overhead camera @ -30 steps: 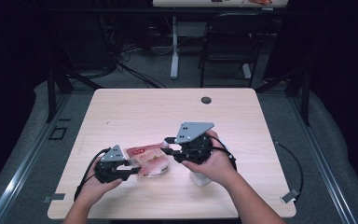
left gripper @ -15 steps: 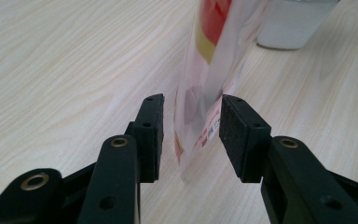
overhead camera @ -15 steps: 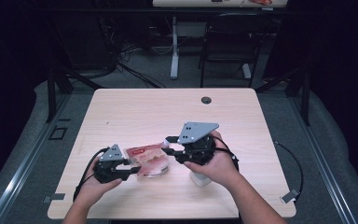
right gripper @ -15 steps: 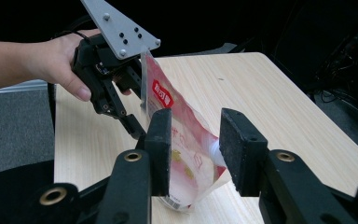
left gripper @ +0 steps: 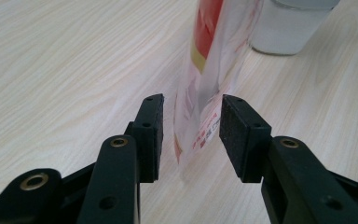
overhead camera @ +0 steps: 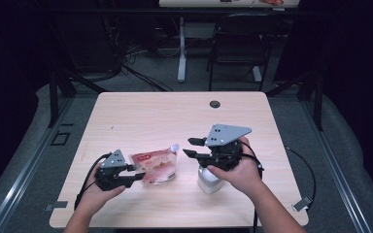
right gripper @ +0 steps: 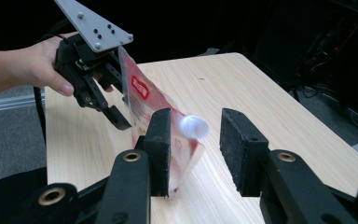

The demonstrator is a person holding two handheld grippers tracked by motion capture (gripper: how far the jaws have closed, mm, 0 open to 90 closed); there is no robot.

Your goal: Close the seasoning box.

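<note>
We hold our left gripper [overhead camera: 137,173] low over the near left part of the worktop [overhead camera: 141,111], and its fingers [left gripper: 150,135] stand apart on either side of the near edge of a red and white spouted pouch [overhead camera: 155,164]. In the left gripper view a gap shows between each pad and the pouch's film, so we press on nothing there; these fingers have just been opening. The pouch stands upright on the worktop, its white cap [right gripper: 193,126] turned toward our right side. Our right gripper [overhead camera: 190,147] sits a little higher, just beside the pouch, above a white cup [overhead camera: 209,180] that stands on the worktop under our right hand [overhead camera: 240,171]. Its fingers [right gripper: 161,144] also stand wide, having just been opening; the cap lies between them in the right gripper view, apart from both pads.
</note>
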